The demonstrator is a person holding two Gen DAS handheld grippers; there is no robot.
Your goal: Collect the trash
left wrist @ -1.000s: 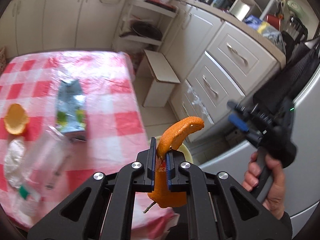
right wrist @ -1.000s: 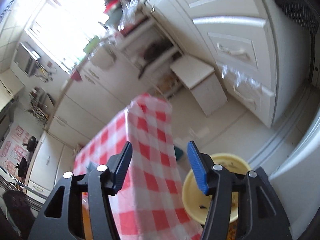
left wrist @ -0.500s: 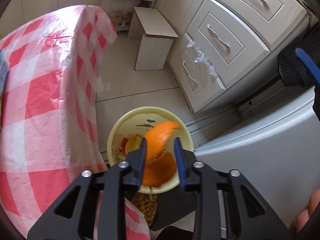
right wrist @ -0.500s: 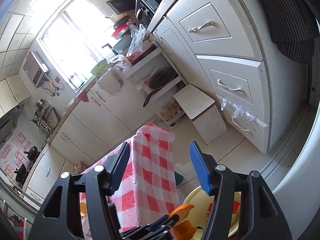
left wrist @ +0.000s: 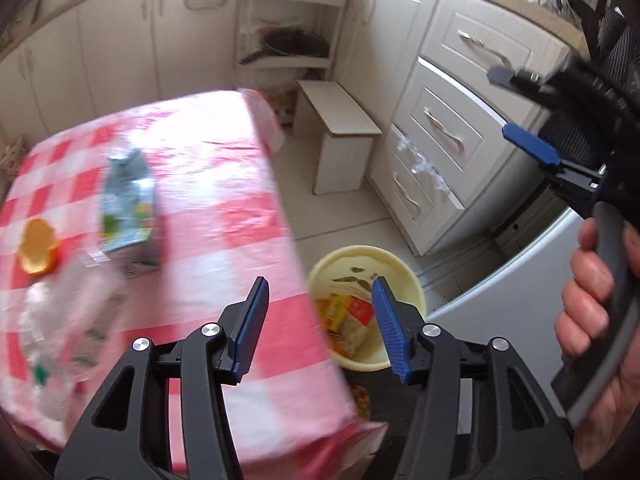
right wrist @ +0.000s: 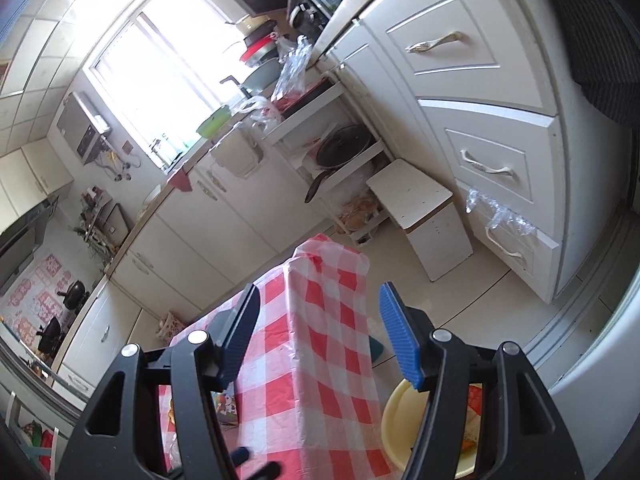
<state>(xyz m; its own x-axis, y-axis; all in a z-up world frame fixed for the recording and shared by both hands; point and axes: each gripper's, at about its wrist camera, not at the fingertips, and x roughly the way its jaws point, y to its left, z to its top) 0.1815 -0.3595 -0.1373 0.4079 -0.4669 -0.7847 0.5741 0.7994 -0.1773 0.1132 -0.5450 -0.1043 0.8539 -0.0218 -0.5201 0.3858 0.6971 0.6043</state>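
Observation:
My left gripper (left wrist: 316, 320) hangs over the edge of the red-checked table (left wrist: 224, 184), its jaws opening with nothing between them. Below it on the floor stands the pale yellow bin (left wrist: 366, 264) with wrappers inside. On the table lie an orange peel half (left wrist: 38, 246), a grey-green carton (left wrist: 128, 200) and a clear plastic bottle (left wrist: 60, 320), all blurred. My right gripper (right wrist: 320, 340) is open and empty; it shows at the right of the left wrist view (left wrist: 524, 120), held by a hand (left wrist: 592, 300). The bin (right wrist: 400, 420) also shows under it.
A small white stool (left wrist: 340, 140) stands on the tiled floor past the table. White drawers (left wrist: 448, 132) line the right side, with a shelf unit holding a pan (left wrist: 296, 44) in the corner. A white appliance front (left wrist: 520, 300) curves in close to the bin.
The orange peel piece that my left gripper held has gone from its jaws, which have spread apart. The left view swung down to the bin and back up to the table. The right gripper rose slightly.

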